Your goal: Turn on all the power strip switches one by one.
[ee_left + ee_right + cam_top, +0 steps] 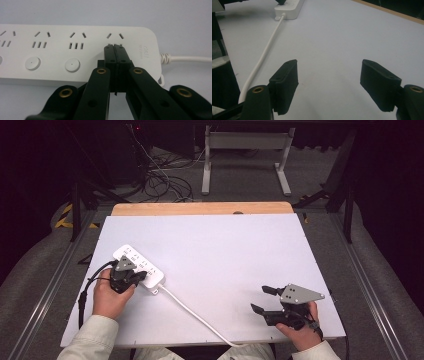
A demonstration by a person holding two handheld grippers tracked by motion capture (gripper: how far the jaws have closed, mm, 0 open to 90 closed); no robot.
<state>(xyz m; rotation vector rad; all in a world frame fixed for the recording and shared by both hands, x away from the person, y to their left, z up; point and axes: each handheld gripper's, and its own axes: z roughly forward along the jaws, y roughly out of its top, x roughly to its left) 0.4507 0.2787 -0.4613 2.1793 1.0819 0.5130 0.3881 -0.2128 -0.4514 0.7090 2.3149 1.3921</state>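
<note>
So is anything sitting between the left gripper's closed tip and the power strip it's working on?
Nothing visible. The left gripper, jaws shut together, already has its tip on the power strip, at the socket group nearest the cord.

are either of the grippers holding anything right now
Nothing is held. The left gripper is shut, tips on the power strip; the right gripper is open above the table.

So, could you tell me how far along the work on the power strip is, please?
Done: the shut left gripper has its tips on the white power strip, over the socket group nearest the cord. In hand: apparently pressing there. Left: unclear; the right gripper rests open, apart.
</note>
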